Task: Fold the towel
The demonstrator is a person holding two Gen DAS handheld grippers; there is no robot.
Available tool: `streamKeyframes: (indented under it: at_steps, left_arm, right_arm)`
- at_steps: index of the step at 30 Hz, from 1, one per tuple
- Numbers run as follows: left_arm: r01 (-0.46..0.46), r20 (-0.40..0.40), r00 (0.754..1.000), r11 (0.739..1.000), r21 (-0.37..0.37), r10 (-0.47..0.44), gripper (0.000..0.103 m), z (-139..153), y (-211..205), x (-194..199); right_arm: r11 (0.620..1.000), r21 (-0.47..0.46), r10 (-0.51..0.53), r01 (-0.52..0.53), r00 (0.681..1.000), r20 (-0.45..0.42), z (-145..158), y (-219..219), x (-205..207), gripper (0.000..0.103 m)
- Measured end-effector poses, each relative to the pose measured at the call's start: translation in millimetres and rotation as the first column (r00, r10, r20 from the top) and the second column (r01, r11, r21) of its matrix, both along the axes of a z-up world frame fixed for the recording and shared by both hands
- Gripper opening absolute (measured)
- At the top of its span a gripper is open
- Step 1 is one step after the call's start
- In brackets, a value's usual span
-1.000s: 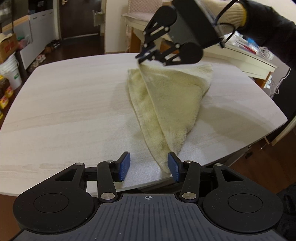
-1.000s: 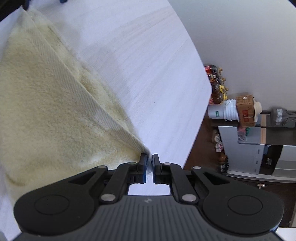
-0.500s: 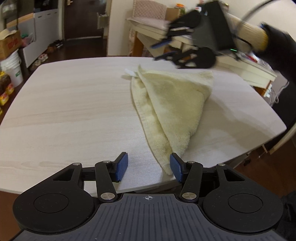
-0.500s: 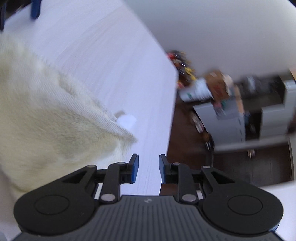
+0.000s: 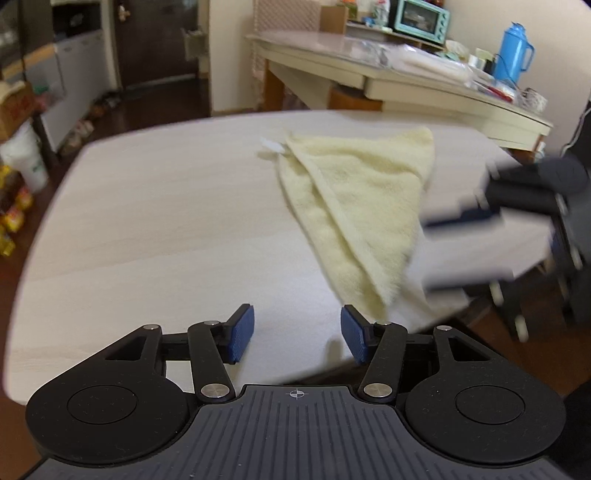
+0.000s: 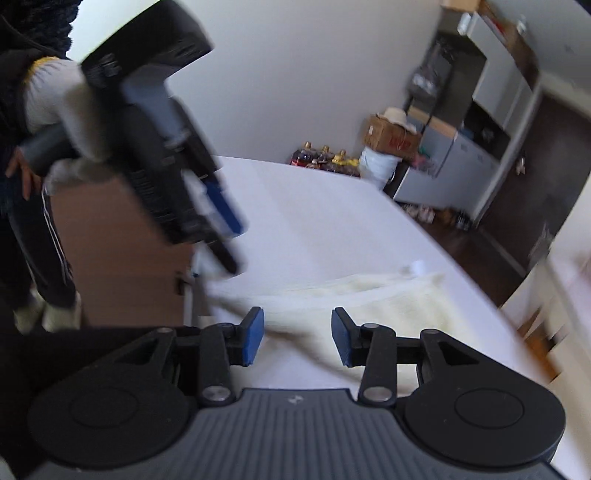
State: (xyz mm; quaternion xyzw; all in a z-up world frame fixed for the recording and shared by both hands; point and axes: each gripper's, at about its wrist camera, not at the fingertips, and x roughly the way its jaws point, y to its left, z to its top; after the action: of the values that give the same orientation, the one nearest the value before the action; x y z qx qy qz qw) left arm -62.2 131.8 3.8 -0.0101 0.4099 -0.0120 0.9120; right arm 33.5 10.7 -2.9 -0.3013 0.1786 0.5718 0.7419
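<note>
Here the towel (image 5: 364, 206) is lying flat on the table (image 5: 155, 221), pale yellow terry, fluffy nap, folded over into a rough triangle with two layers showing along its long slanted edge, narrow tip pointing toward the table's near edge. A small white tag (image 5: 271, 147) is sticking out at the towel's far corner, resting on the tabletop. The table is showing a light wood-grain laminate with a rounded outline.

The left gripper (image 5: 297, 332) is hovering above the near edge of the table, black linkage arms, blue ribbed pads spread wide, nothing between them; the towel tip is sitting just beside its right pad (image 5: 354, 334), contact unclear.

The right gripper (image 6: 297, 339) is sitting over the towel's side, pads also wide apart and gripping nothing; the cloth is passing under the gap. From the left wrist view it is appearing as a dark motion-blurred shape (image 5: 517, 206) just beside the towel's right edge.

Beyond the table's far side a cream counter (image 5: 406, 81) is holding a teal toaster oven (image 5: 421, 16) and a blue thermos (image 5: 515, 48)
</note>
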Motion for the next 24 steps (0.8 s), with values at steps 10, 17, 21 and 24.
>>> streamKeyframes:
  at_steps: [10,17,21,24]
  left_arm:
    - [0.000,0.025,1.000,1.000,0.006,0.000,0.062,4,16,-8]
    - [-0.006,0.047,0.999,1.000,-0.009,0.006,0.062,2,24,-13]
    - [-0.015,0.054,0.998,1.000,-0.011,0.016,0.062,2,28,-16]
    - [-0.013,0.060,0.998,1.000,-0.007,0.014,0.062,4,31,-17]
  right_arm:
    - [0.988,0.022,-0.150,0.156,0.975,-0.166,11,-12,-1,0.044]
    - [0.990,-0.020,-0.143,0.141,0.969,-0.204,5,4,9,0.051]
    - [0.990,-0.029,-0.138,0.135,0.968,-0.211,-1,13,13,0.053]
    - [0.989,-0.023,-0.147,0.146,0.965,-0.218,-7,17,15,0.042]
